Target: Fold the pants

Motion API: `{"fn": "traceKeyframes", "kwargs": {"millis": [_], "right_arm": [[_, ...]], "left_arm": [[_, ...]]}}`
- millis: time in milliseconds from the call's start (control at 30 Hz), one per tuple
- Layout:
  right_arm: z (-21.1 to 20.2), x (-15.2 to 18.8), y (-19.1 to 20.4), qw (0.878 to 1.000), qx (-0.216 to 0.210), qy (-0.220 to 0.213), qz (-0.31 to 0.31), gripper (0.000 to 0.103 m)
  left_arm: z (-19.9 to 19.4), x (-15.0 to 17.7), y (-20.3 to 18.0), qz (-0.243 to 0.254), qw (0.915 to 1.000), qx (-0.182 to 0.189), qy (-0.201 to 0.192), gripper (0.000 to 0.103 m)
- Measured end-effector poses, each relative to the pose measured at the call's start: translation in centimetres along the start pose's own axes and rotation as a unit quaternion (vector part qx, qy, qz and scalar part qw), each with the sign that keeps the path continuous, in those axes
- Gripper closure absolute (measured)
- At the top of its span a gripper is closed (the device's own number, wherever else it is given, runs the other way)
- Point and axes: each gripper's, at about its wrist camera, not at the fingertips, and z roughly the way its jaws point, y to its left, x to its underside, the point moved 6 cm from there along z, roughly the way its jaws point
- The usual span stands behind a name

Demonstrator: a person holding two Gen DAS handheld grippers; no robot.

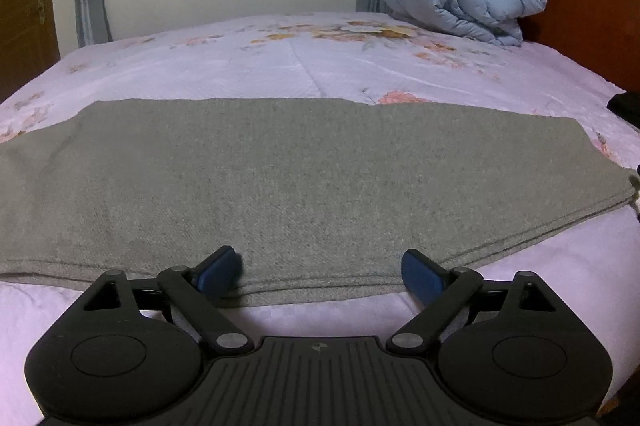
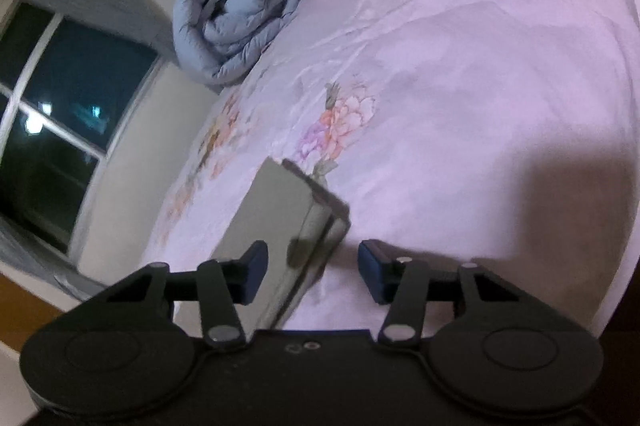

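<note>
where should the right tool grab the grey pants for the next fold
Judging from the layers, the end of the grey pants nearest the right tool is best: the stacked edges show there as a squared corner lying flat on the bed sheet. Come in low from the open bed side, one finger sliding under all layers and one on top. The left tool hangs open at the long near edge.

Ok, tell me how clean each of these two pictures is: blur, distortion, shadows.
Left wrist view: sharp, with fisheye bending of the bed edges; the grey pants show clear weave. Right wrist view: tilted and motion-blurred, the pants smeared, a dark shadow on the sheet at right, window dark.
</note>
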Motion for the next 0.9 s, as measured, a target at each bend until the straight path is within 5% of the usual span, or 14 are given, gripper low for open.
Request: {"fn": "traceKeyframes", "kwargs": {"millis": [267, 300, 333, 400, 733, 900], "right_arm": [[2.4, -0.1, 0.5, 0.998, -0.039, 0.043, 0.034, 0.065], [2.8, 0.2, 0.7, 0.998, -0.038, 0.050, 0.025, 0.073], [3.1, 0.4, 0.9, 0.998, -0.032, 0.057, 0.017, 0.090], [3.4, 0.6, 1.5, 0.998, -0.027, 0.059, 0.005, 0.097], [1.1, 3.6, 13.8, 0.982, -0.103, 0.068, -0.144, 0.098], [0.8, 9.2, 22.6, 0.956, -0.155, 0.105, -0.225, 0.098]], "left_arm": [[0.4, 0.0, -0.2, -0.003, 1.0000, -0.002, 0.004, 0.013], [0.4, 0.0, -0.2, -0.002, 1.0000, -0.003, 0.004, 0.013], [0.4, 0.0, -0.2, -0.002, 1.0000, -0.004, 0.003, 0.013], [0.5, 0.1, -0.3, 0.000, 1.0000, -0.006, 0.002, 0.013], [0.8, -0.1, -0.2, -0.009, 0.9999, -0.009, 0.003, 0.010], [-3.1, -1.2, 6.6, -0.079, 0.9963, -0.019, -0.028, 0.013]]}}
